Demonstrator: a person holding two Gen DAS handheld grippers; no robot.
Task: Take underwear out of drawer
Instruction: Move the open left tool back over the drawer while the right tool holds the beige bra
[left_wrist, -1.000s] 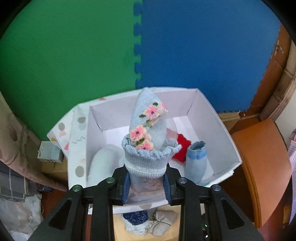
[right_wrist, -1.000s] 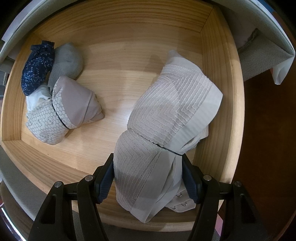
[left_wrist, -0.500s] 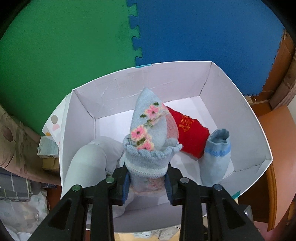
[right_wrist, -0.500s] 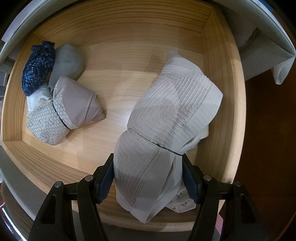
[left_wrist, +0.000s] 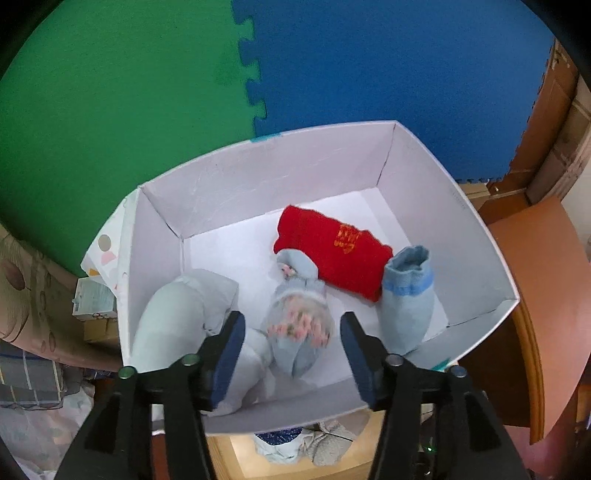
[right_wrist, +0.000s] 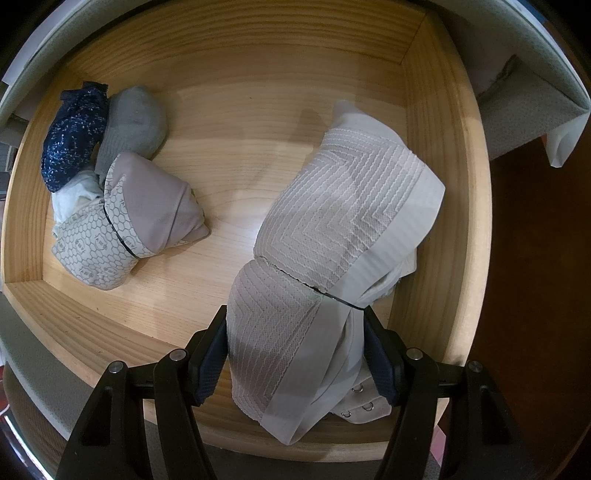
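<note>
The left gripper (left_wrist: 291, 328) hangs over the white box (left_wrist: 480, 236) with its jaws opening, and the flowered blue sock (left_wrist: 299, 321), blurred, sits loose between them with a gap to either pad, so I judge it is being let drop among the things gathered there: a red sock (left_wrist: 332, 251) just beyond the jaws, a pale blue sock (left_wrist: 406, 295) standing off the right jaw, a pale bundle (left_wrist: 177, 317) by the left one. The right gripper (right_wrist: 295, 354) points down into the wooden drawer (right_wrist: 443, 184), jaws clamped on the folded beige underwear (right_wrist: 332, 229), seemingly ready to lift. Well off the left jaw lie a folded beige garment (right_wrist: 147, 206), a grey sock (right_wrist: 133, 122) and a navy speckled piece (right_wrist: 74, 136).
</note>
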